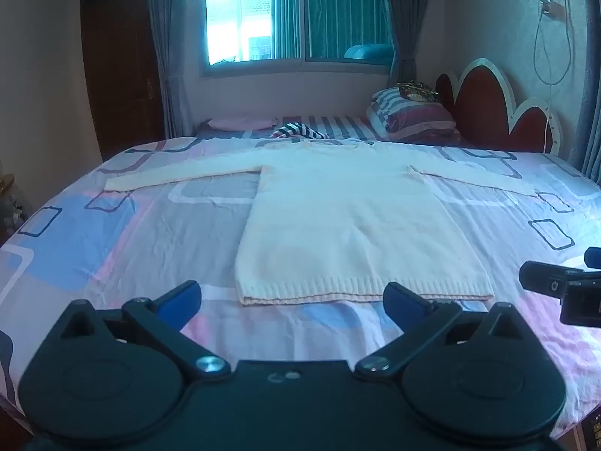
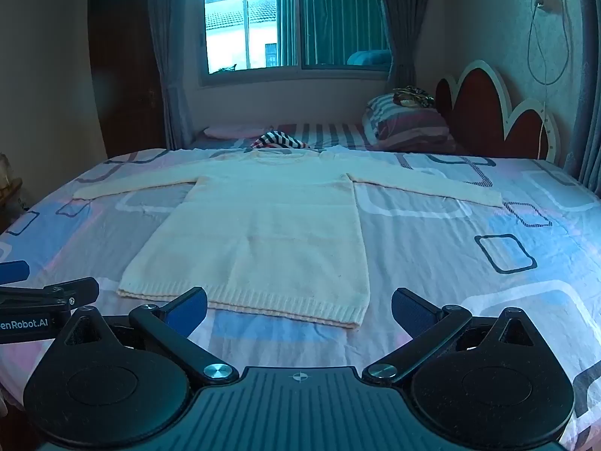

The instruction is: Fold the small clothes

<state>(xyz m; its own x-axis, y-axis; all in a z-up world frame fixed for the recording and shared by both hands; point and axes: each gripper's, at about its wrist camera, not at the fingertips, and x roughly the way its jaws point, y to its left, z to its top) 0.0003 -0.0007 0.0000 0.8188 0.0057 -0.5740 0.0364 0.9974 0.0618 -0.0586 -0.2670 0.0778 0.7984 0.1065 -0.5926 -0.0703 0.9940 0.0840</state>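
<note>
Both tongs gape before cream sweater [image 1: 349, 221], spread flat.

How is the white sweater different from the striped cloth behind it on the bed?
The white sweater is plain cream knit; the striped cloth has dark and light stripes. The sweater lies flat with both sleeves spread out, while the striped cloth sits bunched in a small heap. The sweater is close to the open left gripper and right gripper; the striped cloth is beyond its collar. Both rest on the bed.
</note>
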